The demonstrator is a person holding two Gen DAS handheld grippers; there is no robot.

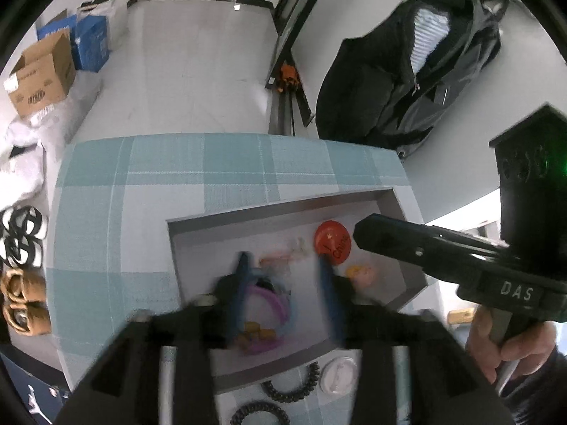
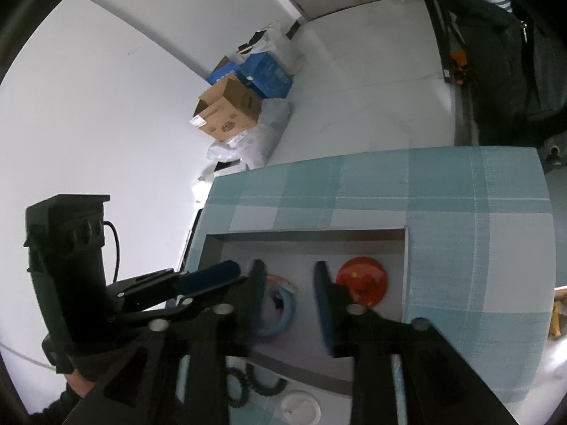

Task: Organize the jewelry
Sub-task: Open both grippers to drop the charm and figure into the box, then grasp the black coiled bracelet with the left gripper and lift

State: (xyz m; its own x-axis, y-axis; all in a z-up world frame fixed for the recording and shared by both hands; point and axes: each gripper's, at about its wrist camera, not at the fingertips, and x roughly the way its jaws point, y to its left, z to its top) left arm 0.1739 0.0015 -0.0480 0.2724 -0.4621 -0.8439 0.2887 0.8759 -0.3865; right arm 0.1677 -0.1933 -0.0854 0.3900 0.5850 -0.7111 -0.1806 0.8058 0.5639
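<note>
A grey tray [image 1: 198,244] [image 2: 304,238] sits on the plaid table. In it lie a red round badge [image 1: 333,242] [image 2: 361,281], purple and blue bracelets [image 1: 273,304] [image 2: 280,313], yellow beads [image 1: 257,331] and a yellow-pink piece [image 1: 361,272]. My left gripper [image 1: 283,265] is open and empty above the tray's middle. My right gripper [image 2: 288,272] is open and empty above the tray, between the bracelets and the badge. It shows in the left wrist view [image 1: 389,237] at the right. Two black spiral hair ties [image 1: 294,386] and a white disc [image 1: 338,375] [image 2: 299,407] lie in front of the tray.
The table has a teal plaid cloth [image 1: 177,173] [image 2: 478,248]. Cardboard and blue boxes [image 1: 42,67] [image 2: 230,106] stand on the floor by the wall. A black jacket [image 1: 407,71] hangs beyond the table. Slippers [image 1: 21,297] lie on the floor at the left.
</note>
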